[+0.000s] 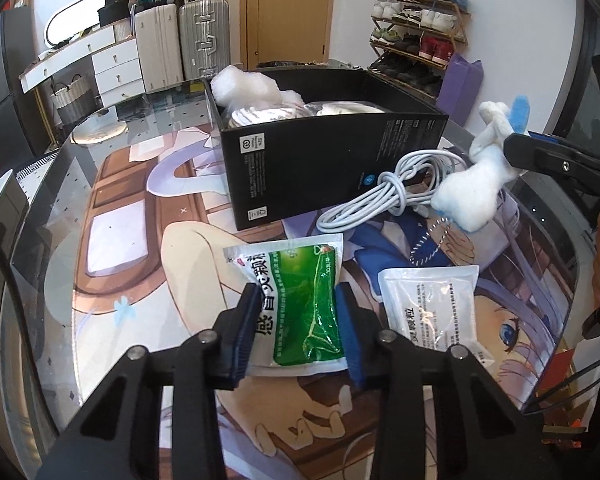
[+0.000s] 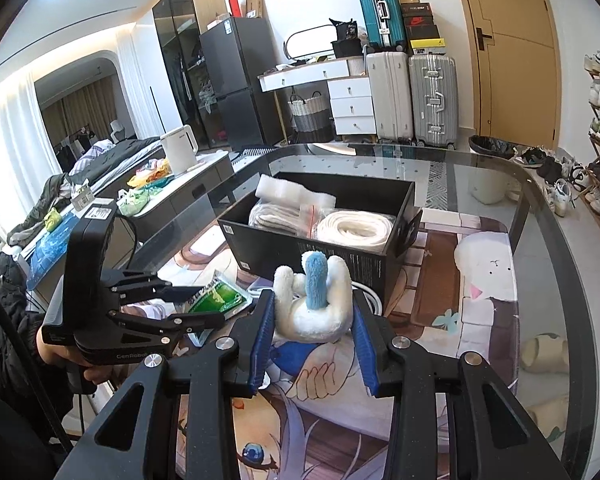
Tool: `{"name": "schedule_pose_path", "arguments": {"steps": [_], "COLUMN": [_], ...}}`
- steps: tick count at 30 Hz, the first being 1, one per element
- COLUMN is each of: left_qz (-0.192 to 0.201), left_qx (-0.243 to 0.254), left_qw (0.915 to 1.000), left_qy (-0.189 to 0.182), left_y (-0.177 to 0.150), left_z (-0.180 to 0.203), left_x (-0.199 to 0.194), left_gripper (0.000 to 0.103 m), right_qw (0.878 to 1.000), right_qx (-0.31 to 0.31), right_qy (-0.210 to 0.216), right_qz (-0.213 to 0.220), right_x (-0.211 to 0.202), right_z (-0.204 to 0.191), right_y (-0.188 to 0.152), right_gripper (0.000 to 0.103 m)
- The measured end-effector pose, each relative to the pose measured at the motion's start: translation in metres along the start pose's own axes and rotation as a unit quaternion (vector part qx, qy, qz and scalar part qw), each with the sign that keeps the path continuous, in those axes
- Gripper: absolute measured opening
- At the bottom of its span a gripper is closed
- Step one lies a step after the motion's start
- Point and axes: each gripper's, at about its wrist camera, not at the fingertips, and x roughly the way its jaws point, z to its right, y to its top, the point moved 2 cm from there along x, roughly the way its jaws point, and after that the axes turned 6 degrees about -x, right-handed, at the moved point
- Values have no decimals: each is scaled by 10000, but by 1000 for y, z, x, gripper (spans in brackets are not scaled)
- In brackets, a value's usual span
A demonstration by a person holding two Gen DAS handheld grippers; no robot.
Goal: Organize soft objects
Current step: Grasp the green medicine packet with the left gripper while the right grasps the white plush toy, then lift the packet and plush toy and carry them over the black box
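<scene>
My left gripper (image 1: 298, 332) is shut on a green and white granule pouch (image 1: 296, 300) that lies low over the table mat. My right gripper (image 2: 312, 340) is shut on a white and blue plush toy (image 2: 312, 304) and holds it in the air; the toy also shows in the left wrist view (image 1: 476, 176) at the right. An open black box (image 1: 324, 148) stands beyond, holding white foam (image 1: 244, 86) and bagged white soft items (image 2: 356, 226). In the right wrist view the box (image 2: 320, 252) is just ahead of the toy.
A coiled white cable (image 1: 388, 192) lies in front of the box. A second white pouch (image 1: 432, 304) lies right of the green one. The glass table (image 2: 540, 240) has an anime mat under it. Suitcases (image 2: 412, 96) and a shoe rack (image 1: 416, 36) stand behind.
</scene>
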Motion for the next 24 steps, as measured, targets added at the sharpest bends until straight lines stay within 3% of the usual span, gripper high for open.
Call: {"name": "schedule_pose_path", "arguments": {"steps": [7,24], "left_qz": [176,1108], "left_qx": [9,-304], "left_qw": [9997,9928], "left_qy": [-147,-339], "left_y": [2,38], "left_z": [6,0], "left_x": [-13,-73], "left_gripper": [35,35], "right_qw": [9998,9977], "right_qx": [21,155], "right_qy": [-5,-115], "right_qz": [215,645], "right_x": [-6,-21], "right_z": [1,3], "right_y": [5,15], "right_gripper": [37,37]}}
